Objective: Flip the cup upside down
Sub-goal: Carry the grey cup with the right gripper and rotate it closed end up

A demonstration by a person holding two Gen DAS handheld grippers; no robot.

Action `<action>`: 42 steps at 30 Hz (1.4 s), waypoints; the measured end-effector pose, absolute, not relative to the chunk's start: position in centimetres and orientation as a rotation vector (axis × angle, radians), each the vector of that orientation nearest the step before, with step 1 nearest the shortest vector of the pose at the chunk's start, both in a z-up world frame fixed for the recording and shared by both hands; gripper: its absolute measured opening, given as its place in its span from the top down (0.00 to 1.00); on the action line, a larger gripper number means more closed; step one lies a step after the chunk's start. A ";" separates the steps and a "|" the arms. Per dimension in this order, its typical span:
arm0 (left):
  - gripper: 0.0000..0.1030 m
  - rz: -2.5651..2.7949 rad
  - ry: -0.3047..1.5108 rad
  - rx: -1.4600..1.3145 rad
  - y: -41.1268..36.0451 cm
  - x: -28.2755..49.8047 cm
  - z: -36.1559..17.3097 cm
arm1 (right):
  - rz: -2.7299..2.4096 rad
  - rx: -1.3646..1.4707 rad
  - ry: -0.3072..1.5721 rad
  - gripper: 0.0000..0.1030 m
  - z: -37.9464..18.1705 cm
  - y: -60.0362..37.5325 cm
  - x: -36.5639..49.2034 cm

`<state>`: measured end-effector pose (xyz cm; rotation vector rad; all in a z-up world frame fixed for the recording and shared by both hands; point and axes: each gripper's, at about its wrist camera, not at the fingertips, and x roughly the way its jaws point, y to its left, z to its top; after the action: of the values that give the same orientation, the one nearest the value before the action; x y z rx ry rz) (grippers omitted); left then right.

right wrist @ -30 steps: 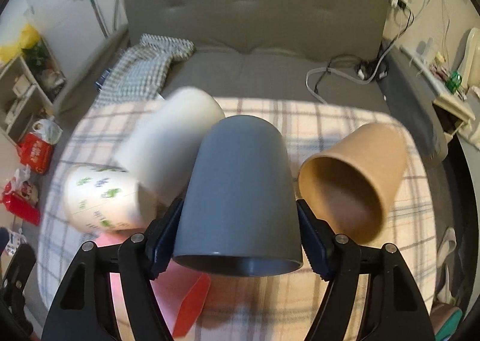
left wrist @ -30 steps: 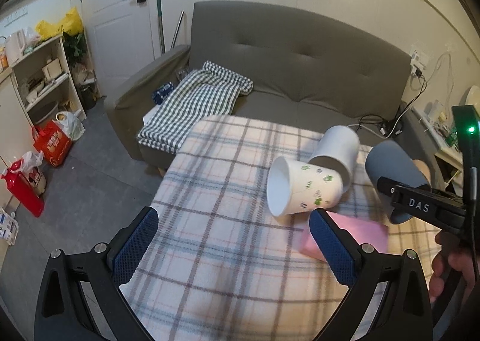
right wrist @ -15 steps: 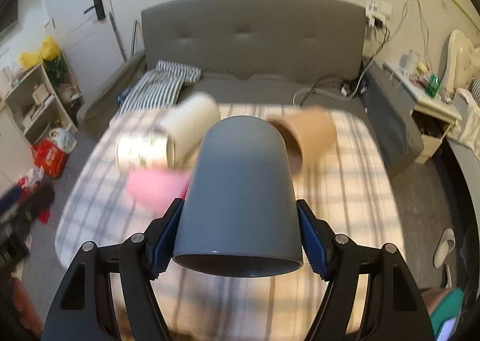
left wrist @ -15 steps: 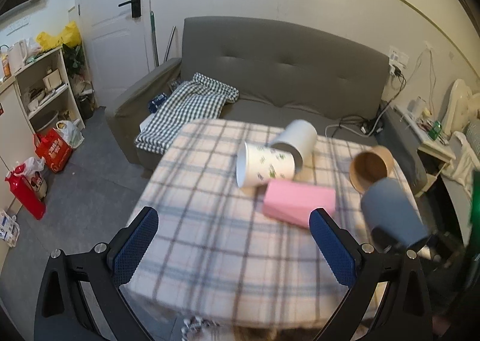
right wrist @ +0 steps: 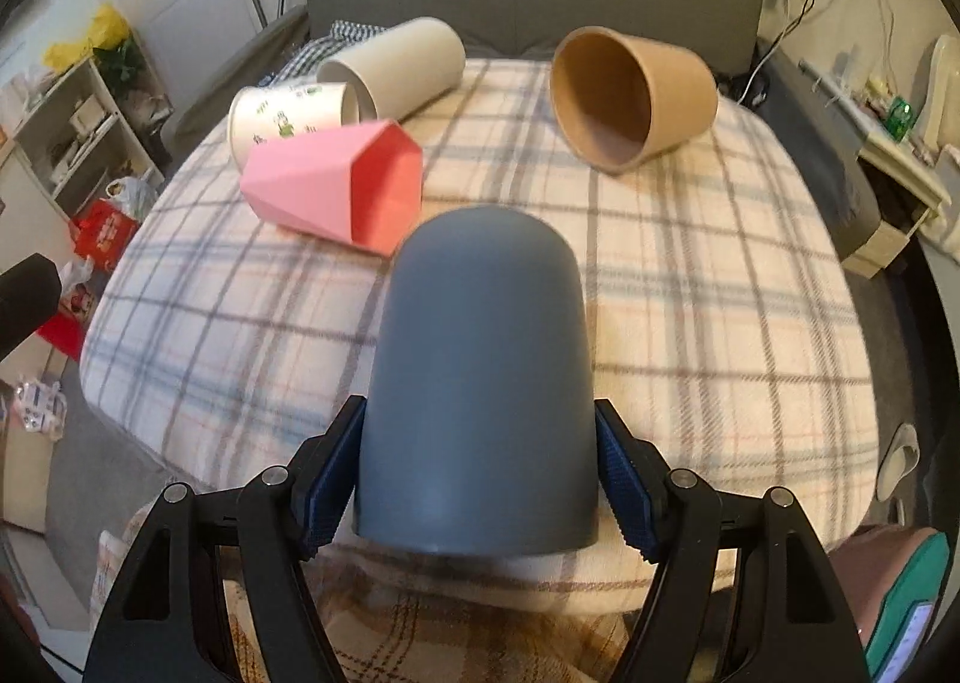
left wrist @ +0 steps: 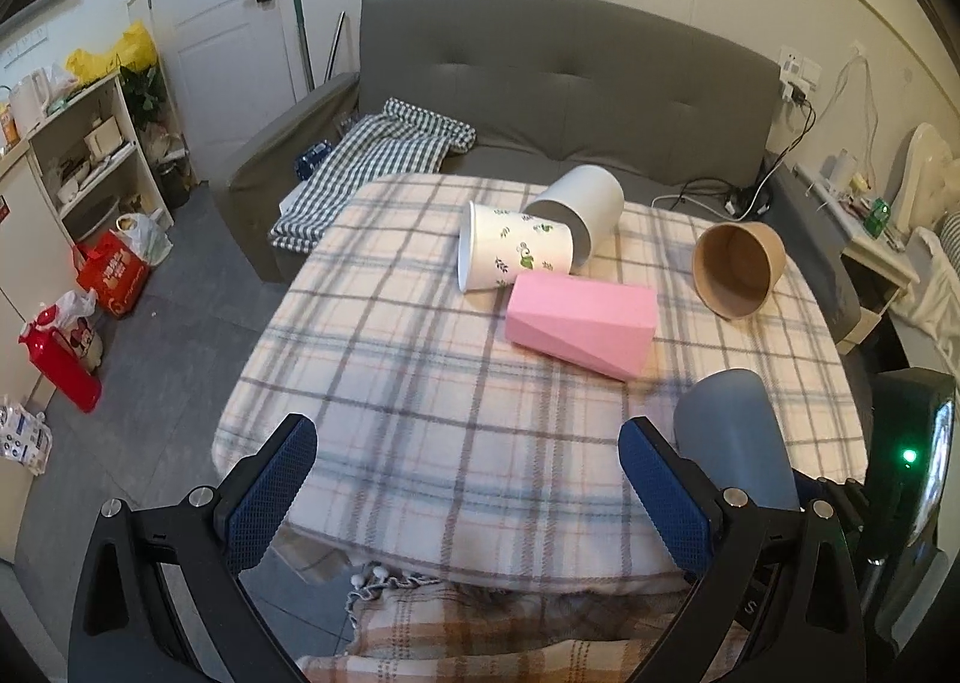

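My right gripper (right wrist: 480, 488) is shut on a grey-blue cup (right wrist: 480, 377), held by its rim end with its closed base pointing away, over the near edge of the plaid-covered table (right wrist: 720, 323). The cup also shows at the right of the left wrist view (left wrist: 735, 437). My left gripper (left wrist: 465, 494) is open and empty, above the table's near edge, left of the held cup.
Lying on their sides on the table: a pink faceted cup (left wrist: 579, 323), a white cup with green prints (left wrist: 513, 254), a plain white cup (left wrist: 579, 203) and a brown paper cup (left wrist: 738, 278). A grey sofa (left wrist: 564, 101) stands behind the table, a shelf (left wrist: 84, 155) at left.
Both grippers have pulled back toward the table's near edge. The right gripper still holds the grey-blue cup, now lower and tilted over the near edge.
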<state>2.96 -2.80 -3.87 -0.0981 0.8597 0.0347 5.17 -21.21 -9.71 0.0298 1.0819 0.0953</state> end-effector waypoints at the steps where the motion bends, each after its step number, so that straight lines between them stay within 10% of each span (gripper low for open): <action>1: 0.00 0.035 0.865 -0.099 -3.0 3.1 -3.9 | 0.099 0.030 1.085 0.30 -9.7 -21.4 5.2; 8: 0.00 0.041 0.887 -0.076 -4.6 4.2 -3.5 | 0.130 0.065 1.061 0.12 -7.9 -22.8 4.5; 42: 0.02 -0.131 1.243 0.034 -17.1 11.5 -9.5 | -0.098 0.061 1.075 0.11 -5.4 -35.8 7.3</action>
<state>11.47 -17.10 -9.47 0.0339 1.2434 -0.1314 7.27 -35.81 -5.39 0.0611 1.0749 -0.0985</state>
